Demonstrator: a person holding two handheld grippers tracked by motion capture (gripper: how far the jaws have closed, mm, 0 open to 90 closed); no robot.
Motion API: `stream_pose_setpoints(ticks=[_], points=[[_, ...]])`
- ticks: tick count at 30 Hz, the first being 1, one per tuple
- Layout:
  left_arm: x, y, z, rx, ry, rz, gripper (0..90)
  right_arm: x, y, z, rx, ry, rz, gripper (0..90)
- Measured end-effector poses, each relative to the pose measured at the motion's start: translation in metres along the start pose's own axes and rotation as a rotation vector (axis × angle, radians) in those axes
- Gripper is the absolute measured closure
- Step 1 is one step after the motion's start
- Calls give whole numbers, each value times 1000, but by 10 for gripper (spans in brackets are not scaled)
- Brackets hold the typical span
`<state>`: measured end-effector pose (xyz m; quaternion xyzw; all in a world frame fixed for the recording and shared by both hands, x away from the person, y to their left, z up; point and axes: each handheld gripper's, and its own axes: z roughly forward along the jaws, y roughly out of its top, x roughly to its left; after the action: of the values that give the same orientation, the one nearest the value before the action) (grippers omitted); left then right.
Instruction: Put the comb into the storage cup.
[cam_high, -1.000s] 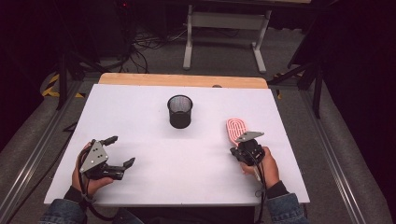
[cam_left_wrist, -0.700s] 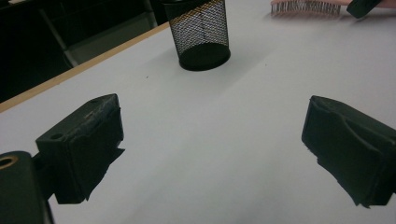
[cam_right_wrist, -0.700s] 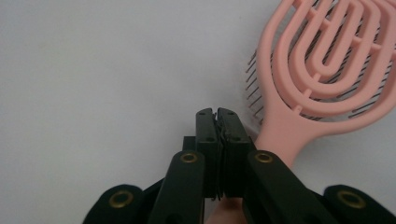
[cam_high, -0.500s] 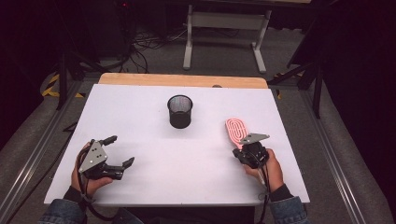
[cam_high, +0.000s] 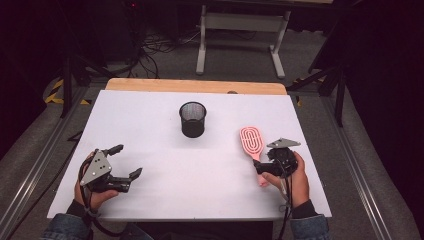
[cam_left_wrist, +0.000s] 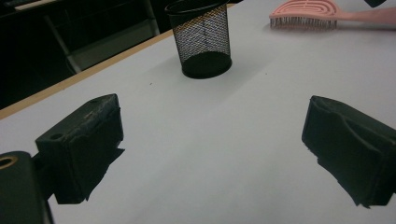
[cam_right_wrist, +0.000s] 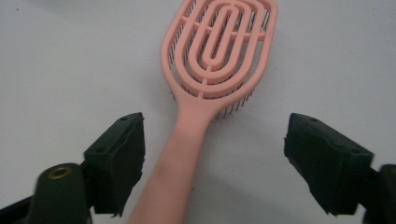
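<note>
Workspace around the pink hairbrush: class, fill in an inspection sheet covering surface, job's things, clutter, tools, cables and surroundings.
Surface: white table, wooden strip along the far edge.
Job's things: pink hairbrush lying flat; black mesh cup upright at centre.
Clutter: nothing seen.
Tools: right tool has just been opening, jaws astride the brush handle, pads apart from it; left tool open, nothing between its jaws.
Cables: one trails from the right tool; more on the floor beyond.
Surroundings: dark room, grey metal stand behind.
</note>
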<state>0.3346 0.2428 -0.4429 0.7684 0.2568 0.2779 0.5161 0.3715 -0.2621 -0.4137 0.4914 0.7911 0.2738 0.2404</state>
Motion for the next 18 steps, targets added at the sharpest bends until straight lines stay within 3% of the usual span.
stream_pose_setpoints(ticks=[3, 6, 9, 11, 15, 16, 18], points=[[0, 0, 0, -3, -2, -1, 65, 5, 5, 11, 60, 25, 30, 129], [0, 1, 0, -3, -1, -1, 65, 10, 9, 26, 117, -3, 11, 126], [-1, 1, 1, 2, -4, 1, 65, 6, 8, 36, 140, -10, 34, 130], [-2, 1, 1, 4, -2, 5, 66, 2, 6, 39, 140, 8, 49, 211], [-2, 0, 2, 9, -1, 4, 68, -1, 5, 43, 152, 14, 49, 255], [-2, 1, 1, 6, 6, 12, 68, -2, 4, 43, 148, 38, 51, 282], [-2, 1, 0, 0, 10, 8, 79, -5, 4, 42, 144, 48, 48, 393]])
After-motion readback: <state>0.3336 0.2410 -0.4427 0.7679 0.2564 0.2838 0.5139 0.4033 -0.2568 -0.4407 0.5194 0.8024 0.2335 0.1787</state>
